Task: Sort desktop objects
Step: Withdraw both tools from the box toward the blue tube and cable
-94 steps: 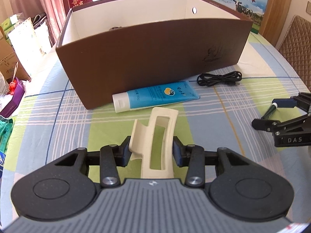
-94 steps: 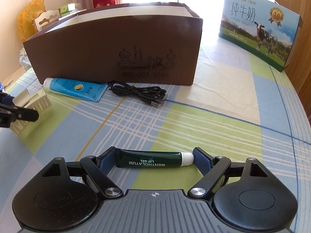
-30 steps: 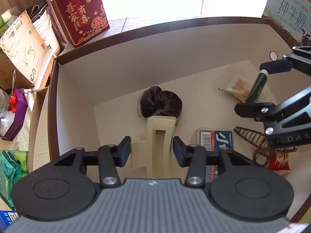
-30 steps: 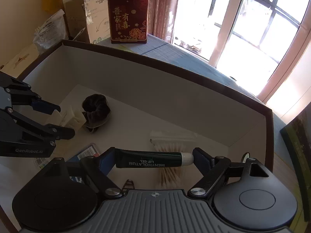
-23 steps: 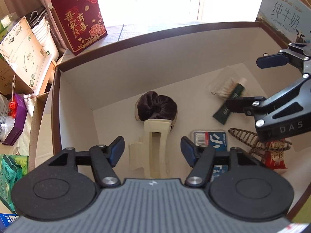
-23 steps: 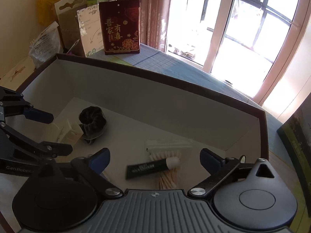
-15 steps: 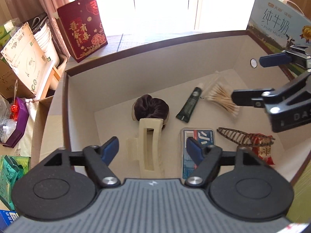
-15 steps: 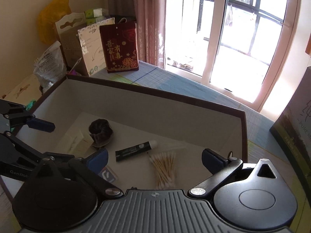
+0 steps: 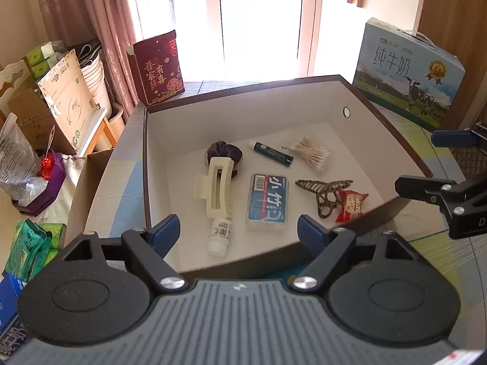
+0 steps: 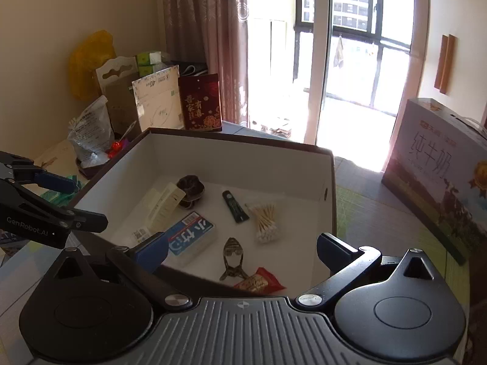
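Now both drops look done — the cream hair claw (image 9: 217, 187) and green lip-gel tube (image 9: 271, 153) lie inside the brown box (image 9: 404, 149). Left gripper (image 9: 236, 232) and right gripper (image 10: 242, 251) hover above, jaws wide and empty; next, fetch another item off the table.

Strong daylight from the window (image 9: 258, 21) blows out, fisheye edges curve, corners vignette dark.

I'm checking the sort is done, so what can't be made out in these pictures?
- Table in front of the box: hidden in both views by its near wall and the hand-held grippers.
- Small bottle: label too small in the left view; mostly hidden in the right.
- Candy: print blurred in the right view.
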Motion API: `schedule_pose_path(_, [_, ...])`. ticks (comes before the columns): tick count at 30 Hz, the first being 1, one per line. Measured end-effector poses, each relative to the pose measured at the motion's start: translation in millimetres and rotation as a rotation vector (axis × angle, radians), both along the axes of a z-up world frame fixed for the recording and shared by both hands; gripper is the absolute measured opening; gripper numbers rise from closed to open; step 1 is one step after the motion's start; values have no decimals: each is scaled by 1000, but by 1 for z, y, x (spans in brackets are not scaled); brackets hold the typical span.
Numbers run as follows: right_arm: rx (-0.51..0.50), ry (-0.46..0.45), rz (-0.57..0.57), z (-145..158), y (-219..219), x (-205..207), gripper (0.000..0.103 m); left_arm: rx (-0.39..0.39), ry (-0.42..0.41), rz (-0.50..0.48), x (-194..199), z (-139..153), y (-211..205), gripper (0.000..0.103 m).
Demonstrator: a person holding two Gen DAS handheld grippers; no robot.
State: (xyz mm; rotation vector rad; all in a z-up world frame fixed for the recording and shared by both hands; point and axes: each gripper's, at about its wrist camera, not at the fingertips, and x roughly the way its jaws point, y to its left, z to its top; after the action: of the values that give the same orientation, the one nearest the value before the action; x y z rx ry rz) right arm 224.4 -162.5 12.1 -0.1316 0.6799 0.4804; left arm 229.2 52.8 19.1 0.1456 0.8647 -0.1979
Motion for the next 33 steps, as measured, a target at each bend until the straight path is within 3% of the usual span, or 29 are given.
schedule_pose_path(9, [23,-21,-22,10,-23,-80,101,-1,-43,54,-86,16,-15,85])
schedule_pose_path(17, [35,-26,-27,13,-34,-120,101,-3,-68,79,-136,21,-27,86])
schedule_pose_path(26, [54,-27,-33,7,-41,-136,101,-22,-83,52,-155,15,-31,86])
schedule_pose_path(33, [24,36,-89,-27,-44,-133,101,-42,-53,19,-154,-22,-14,85])
